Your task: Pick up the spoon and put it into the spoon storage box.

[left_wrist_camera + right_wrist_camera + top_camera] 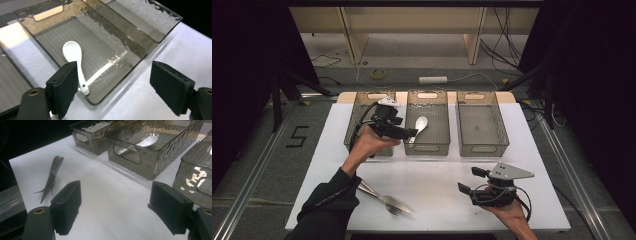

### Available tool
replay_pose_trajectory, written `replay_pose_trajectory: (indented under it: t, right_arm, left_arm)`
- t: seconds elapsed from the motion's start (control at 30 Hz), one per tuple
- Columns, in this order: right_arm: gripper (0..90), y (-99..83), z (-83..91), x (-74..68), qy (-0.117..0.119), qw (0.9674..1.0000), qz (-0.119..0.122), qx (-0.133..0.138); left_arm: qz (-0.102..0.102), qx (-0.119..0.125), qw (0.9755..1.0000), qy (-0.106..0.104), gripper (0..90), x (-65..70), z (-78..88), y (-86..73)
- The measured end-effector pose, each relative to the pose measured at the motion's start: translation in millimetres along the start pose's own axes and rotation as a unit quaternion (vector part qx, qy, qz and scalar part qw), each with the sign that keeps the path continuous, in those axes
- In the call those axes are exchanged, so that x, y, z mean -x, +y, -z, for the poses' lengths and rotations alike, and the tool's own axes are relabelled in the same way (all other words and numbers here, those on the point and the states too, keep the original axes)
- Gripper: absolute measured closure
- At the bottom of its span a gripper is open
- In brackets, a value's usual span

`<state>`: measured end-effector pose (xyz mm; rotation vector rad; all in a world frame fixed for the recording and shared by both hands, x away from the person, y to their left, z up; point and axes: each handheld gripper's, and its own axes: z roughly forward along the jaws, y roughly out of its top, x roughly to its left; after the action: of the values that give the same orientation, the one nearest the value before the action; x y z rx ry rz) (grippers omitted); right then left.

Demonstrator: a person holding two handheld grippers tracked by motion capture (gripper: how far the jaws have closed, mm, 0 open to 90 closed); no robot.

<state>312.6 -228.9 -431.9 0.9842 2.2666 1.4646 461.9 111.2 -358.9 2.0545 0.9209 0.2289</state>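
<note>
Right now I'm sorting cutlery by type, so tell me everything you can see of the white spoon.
The spoon is a glossy white soup spoon, ceramic or plastic by its look, with a deep oval bowl and a short handle that has a small hole near its end. It lies bowl up on the floor of the middle bin, handle toward the person's side, close to the near wall. Nothing grips it: the left gripper hovers open beside it.

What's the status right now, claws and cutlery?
Left claw open, over middle bin. Right claw open, empty. White spoon in middle bin. Forks on table, nothing blocking.
</note>
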Motion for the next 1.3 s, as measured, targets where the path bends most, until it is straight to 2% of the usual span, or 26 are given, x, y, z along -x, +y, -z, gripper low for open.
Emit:
replay_pose_trajectory:
  t: [0.27,0.4,0.5,0.7,0.87,1.0,1.3]
  right_arm:
    - [26.2,0.4,-0.2,0.7,0.002,1.0,0.0,0.003]
    - [26.2,0.6,-0.3,0.2,0.002,1.0,0.0,0.002]
    - [26.2,0.5,-0.6,0.1,0.002,1.0,0.0,0.0]
    - [26.2,0.3,-0.8,-0.6,0.001,1.0,-0.001,0.001]
    - [26.2,0.1,0.0,-0.1,0.001,1.0,-0.001,0.001]
    - [26.2,-0.2,-0.2,0.0,0.001,1.0,-0.001,0.0]
    - [26.2,-0.1,0.1,-0.4,0.001,1.0,0.001,0.004]
  left_arm:
    - [-0.019,-0.014,0.9997,-0.005,19.5,-0.4,14.6,-15.2]
    - [-0.036,-0.034,0.9988,0.002,18.5,-0.5,22.5,-26.5]
    - [-0.052,-0.054,0.9971,0.011,18.1,0.2,28.8,-36.6]
    - [-0.056,-0.073,0.9957,0.01,17.2,2.0,38.5,-51.8]
    - [-0.064,-0.084,0.9944,0.007,17.1,4.6,43.7,-58.4]
    - [-0.064,-0.093,0.9936,0.001,16.8,6.8,43.4,-65.7]
    - [-0.062,-0.112,0.9918,0.003,16.5,2.8,45.5,-80.6]
